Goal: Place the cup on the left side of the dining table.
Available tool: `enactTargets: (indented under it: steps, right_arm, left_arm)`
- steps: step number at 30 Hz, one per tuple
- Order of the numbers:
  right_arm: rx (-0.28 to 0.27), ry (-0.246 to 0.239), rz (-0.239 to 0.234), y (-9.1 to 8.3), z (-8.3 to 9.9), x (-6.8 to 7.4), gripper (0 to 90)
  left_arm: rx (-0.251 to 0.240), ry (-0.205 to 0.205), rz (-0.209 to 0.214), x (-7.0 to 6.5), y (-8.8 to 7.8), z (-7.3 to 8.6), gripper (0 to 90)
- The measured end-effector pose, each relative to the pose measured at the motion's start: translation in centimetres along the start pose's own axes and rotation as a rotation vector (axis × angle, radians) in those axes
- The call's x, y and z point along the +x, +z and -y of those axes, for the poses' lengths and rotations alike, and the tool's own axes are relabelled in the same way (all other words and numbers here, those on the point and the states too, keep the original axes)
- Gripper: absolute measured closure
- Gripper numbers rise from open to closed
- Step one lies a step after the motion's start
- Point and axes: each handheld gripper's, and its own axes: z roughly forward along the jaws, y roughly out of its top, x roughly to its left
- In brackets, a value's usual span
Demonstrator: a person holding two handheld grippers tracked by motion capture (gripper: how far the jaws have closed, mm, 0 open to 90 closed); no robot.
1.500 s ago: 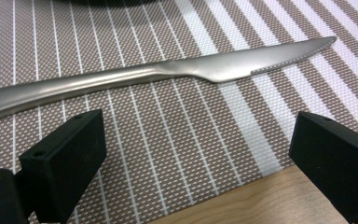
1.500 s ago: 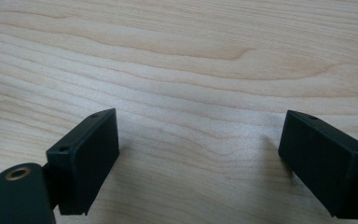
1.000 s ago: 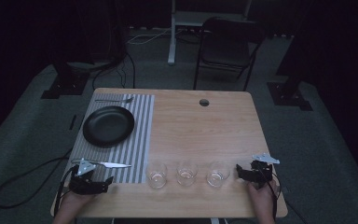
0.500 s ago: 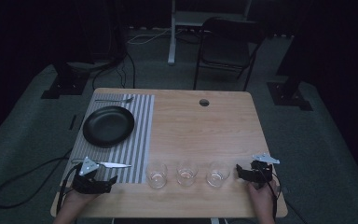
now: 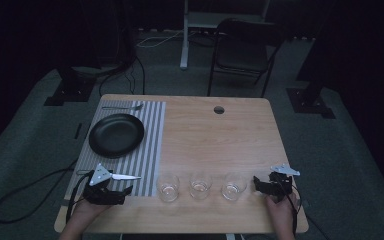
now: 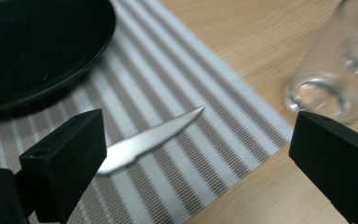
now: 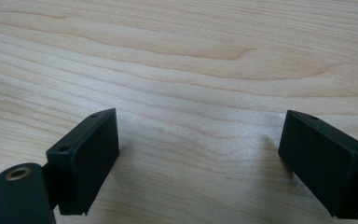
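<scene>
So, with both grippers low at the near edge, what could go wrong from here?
The left gripper, open, sits close to the nearest glass; a sideways sweep might tip it. The knife lies flat on the striped mat, so the jaws may slide over the thin blade. The right gripper, also open, is close beside another glass.

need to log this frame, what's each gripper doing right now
left gripper: open, holding nothing, jaws over the knife.
right gripper: open, holding nothing, above bare table.
</scene>
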Motion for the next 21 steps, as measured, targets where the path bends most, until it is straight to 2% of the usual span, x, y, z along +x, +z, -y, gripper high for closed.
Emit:
enactTargets:
  steps: [9, 21]
  right_arm:
    - [0.0, 0.0, 0.0, 0.0, 0.0, 0.0, 11.7]
    - [0.0, 0.0, 0.0, 0.0, 0.0, 0.0, 11.7]
  left_arm:
    - [-0.038, 0.025, 0.038, -0.7, -0.5, -1.4, 4.5]
    - [-0.042, 0.08, 0.073, -2.0, -0.1, -2.9, 4.5]
